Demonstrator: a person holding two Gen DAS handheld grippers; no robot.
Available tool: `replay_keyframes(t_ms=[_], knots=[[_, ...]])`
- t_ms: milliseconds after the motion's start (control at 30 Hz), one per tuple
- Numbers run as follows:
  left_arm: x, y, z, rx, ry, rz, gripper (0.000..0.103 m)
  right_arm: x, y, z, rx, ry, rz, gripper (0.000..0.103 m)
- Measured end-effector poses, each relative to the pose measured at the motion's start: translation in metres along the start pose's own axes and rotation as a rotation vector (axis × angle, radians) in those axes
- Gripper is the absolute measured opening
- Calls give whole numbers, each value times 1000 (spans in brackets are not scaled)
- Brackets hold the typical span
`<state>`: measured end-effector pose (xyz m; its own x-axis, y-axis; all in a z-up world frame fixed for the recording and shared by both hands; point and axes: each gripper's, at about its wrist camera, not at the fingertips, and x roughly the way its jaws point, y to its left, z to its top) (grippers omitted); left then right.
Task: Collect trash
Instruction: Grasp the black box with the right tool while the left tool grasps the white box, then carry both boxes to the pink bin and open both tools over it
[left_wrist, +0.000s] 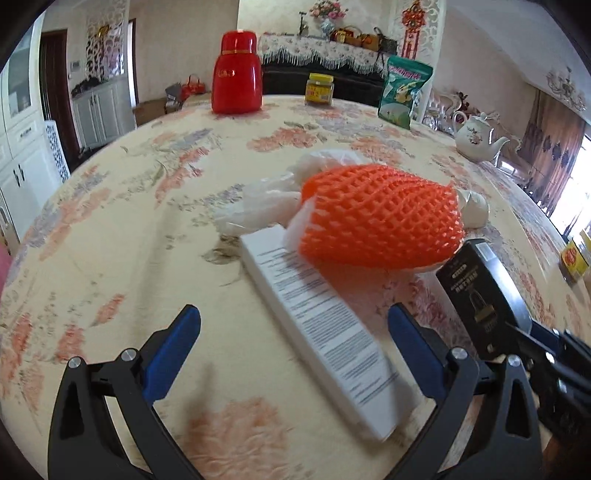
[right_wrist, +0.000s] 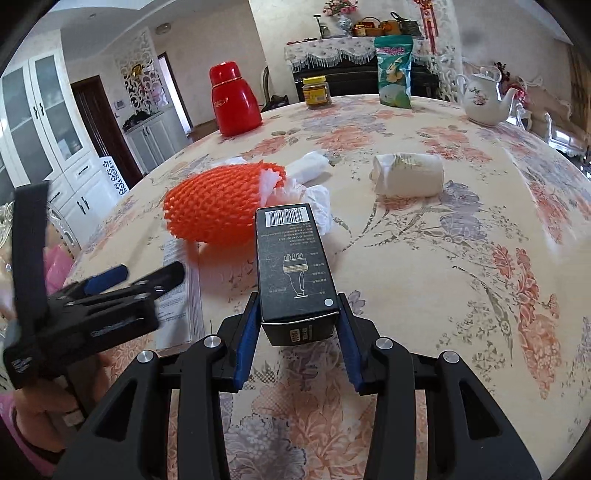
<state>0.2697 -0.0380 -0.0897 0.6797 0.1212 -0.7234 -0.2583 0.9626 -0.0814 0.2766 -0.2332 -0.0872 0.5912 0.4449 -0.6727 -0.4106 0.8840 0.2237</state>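
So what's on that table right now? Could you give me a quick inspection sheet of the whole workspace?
Surface: round table under a floral cloth.
Job's things: black box, white box, orange foam net, crumpled white plastic, paper cup lying on its side.
Clutter: red flask, yellow-lidded jar, green snack bag, white teapot.
Grippers: right gripper clamps the black box; left gripper open, straddling the white box.
Cables: nothing seen.
Surroundings: white cabinets, a sideboard with flowers.
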Motion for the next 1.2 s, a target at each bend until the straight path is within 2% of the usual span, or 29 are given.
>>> replay_keyframes(t_ms=[100,133,200,267,333,400,500,567,600,633,667,867,1200], knots=[[12,-7,0,8,41,19,95,1,0,1,-2,-4,5,40],[15,-7,-1,20,63,19,85,2,1,1,-7,-3,6,40],[14,-3,-5,31,78,17,80,2,3,0,-16,-2,11,40],[5,4,-8,47,68,46,60,2,7,0,-27,0,24,40],[-1,16,-11,52,63,55,54,4,14,-2,-48,7,38,40],[-3,29,-12,33,70,35,55,6,21,-3,-69,15,47,40],[-1,38,-11,16,73,11,62,8,32,-6,-100,25,54,40],[2,39,-11,16,69,0,63,10,37,-8,-116,32,45,40],[3,37,-12,37,66,-2,59,10,39,-9,-126,36,39,40],[3,36,-13,47,67,-6,41,11,40,-10,-135,37,32,40],[2,34,-14,56,67,-8,35,11,42,-10,-139,36,27,40],[-26,32,-23,108,-31,-37,34,12,44,-11,-145,24,20,40],[-69,60,-41,67,-100,-53,34,1,60,-14,-187,-35,69,40]])
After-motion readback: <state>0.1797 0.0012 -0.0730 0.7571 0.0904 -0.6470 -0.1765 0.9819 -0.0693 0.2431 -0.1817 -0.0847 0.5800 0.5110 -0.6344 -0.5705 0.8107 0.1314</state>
